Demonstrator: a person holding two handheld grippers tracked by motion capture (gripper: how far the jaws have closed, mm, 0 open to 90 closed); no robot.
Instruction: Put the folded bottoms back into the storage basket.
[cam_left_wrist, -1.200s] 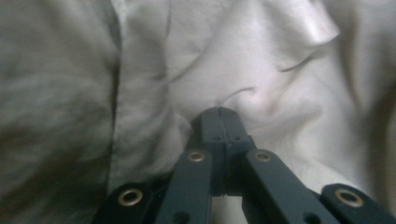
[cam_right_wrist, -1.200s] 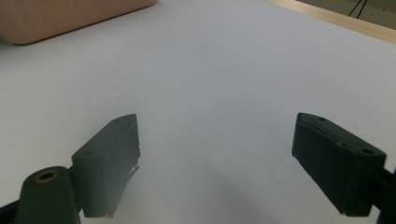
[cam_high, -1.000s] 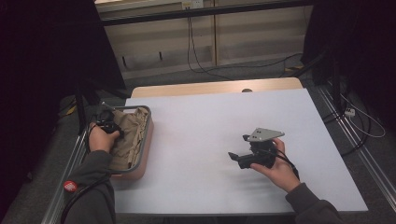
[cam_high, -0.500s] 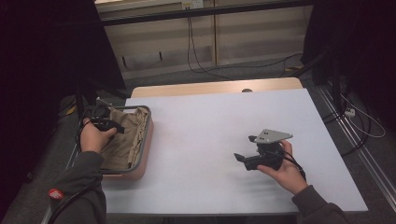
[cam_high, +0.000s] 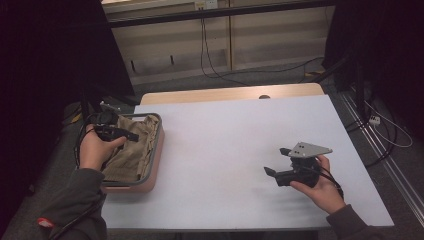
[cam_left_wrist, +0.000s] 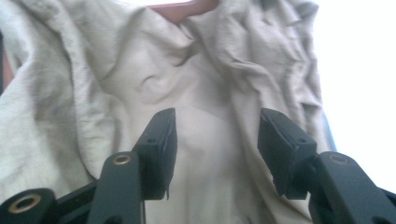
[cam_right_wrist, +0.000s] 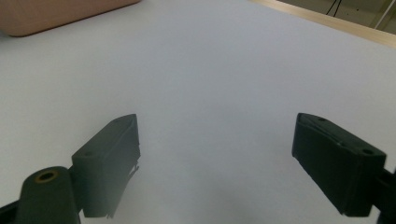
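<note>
Lying crumpled in the pink-walled bin (cam_high: 150, 172) at the table's (cam_high: 235, 145) left edge, the beige cloth (cam_high: 132, 150) is untouched. Above it hangs the left gripper (cam_left_wrist: 217, 140), whose jaws have just been opening and stand apart with nothing between them. Well apart, the right gripper (cam_right_wrist: 215, 158) gapes wide over bare tabletop.

Your right gripper (cam_right_wrist: 215, 163) looks along its two black jaws, which stand wide apart with nothing between them. Below and beyond them lies the bare white table (cam_right_wrist: 224, 70). A pink basket (cam_right_wrist: 56, 16) sits at the far upper left, a wooden edge (cam_right_wrist: 336, 21) at upper right.
</note>
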